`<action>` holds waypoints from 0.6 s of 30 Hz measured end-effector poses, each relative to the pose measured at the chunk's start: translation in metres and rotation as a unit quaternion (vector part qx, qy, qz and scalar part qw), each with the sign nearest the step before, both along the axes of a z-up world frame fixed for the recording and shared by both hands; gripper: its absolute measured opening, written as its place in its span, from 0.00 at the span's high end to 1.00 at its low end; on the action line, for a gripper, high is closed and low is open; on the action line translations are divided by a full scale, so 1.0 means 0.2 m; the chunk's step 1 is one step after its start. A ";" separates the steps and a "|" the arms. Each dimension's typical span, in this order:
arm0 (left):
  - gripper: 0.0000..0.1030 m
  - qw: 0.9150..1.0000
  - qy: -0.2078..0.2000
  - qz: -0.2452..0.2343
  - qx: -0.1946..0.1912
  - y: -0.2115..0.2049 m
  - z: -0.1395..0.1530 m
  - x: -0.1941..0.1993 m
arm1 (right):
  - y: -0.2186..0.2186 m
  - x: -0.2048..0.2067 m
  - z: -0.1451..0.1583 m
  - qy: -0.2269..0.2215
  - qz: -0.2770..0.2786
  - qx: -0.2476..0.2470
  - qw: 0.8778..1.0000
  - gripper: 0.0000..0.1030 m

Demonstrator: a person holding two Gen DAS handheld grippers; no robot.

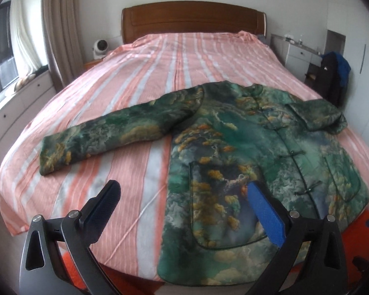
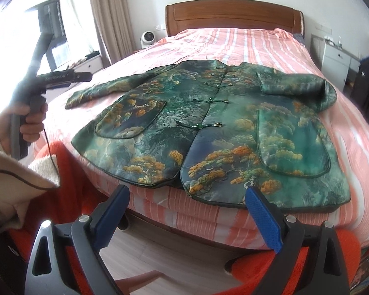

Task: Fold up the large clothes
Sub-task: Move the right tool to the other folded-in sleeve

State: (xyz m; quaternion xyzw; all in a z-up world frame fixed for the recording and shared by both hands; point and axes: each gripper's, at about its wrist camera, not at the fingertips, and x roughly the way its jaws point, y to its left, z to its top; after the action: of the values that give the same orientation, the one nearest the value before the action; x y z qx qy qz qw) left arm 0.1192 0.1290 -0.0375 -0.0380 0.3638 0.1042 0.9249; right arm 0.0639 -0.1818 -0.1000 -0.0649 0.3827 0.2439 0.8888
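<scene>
A green patterned jacket [image 2: 209,123] lies face up on the pink striped bedspread [image 2: 258,41], near the foot of the bed, its collar pointing to twelve o'clock toward the wooden headboard [image 2: 233,14]. One sleeve [image 1: 105,135] stretches out flat toward nine o'clock; the other sleeve [image 2: 292,83] is folded in across the chest at about two o'clock. The frog closures down the front appear fastened, though the blur makes that hard to confirm.

The left gripper [image 1: 182,196] hangs above the jacket's lower edge with its jaws spread wide and nothing between them. In the right wrist view, a hand [image 2: 29,125] holds its handle at nine o'clock. The right gripper [image 2: 187,196] hovers off the foot of the bed at six o'clock, jaws likewise released and empty, just short of the hem. A small white fan [image 1: 100,46] sits by the headboard at eleven o'clock.
</scene>
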 end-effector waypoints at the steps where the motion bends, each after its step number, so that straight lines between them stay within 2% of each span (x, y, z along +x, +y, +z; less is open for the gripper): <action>1: 0.01 1.000 0.005 0.003 0.002 0.00 -0.01 0.00 | 0.01 0.00 0.01 -0.006 0.003 -0.006 1.000 0.09; 5: 0.01 1.000 0.008 0.007 -0.016 0.02 -0.01 -0.01 | -0.05 0.10 0.12 -0.053 0.029 -0.057 0.997 0.09; 8: 0.01 1.000 0.005 0.014 -0.021 0.03 -0.01 -0.03 | -0.13 0.31 0.25 -0.096 0.028 -0.102 0.990 0.08; 10: 0.01 0.999 0.007 0.022 -0.025 0.04 -0.03 -0.04 | -0.14 0.52 0.29 -0.120 0.032 -0.144 0.982 0.04; 12: 0.01 0.999 0.014 0.029 -0.031 0.05 -0.04 -0.04 | -0.09 0.80 0.22 -0.118 0.058 -0.223 0.966 0.02; 15: 0.01 0.998 0.019 0.037 -0.038 0.07 -0.05 -0.06 | 0.01 1.17 0.03 -0.138 0.076 -0.325 0.932 0.03; 18: 0.01 0.998 0.024 0.050 -0.026 0.10 -0.06 -0.09 | 0.06 1.52 -0.15 -0.107 0.069 -0.377 0.917 0.05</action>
State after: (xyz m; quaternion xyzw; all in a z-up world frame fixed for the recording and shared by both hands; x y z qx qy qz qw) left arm 0.1017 0.1480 -0.0499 -0.0775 0.3861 0.1413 0.9083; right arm 0.3684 -0.1706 -0.1298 -0.4474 0.3430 0.1340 0.8149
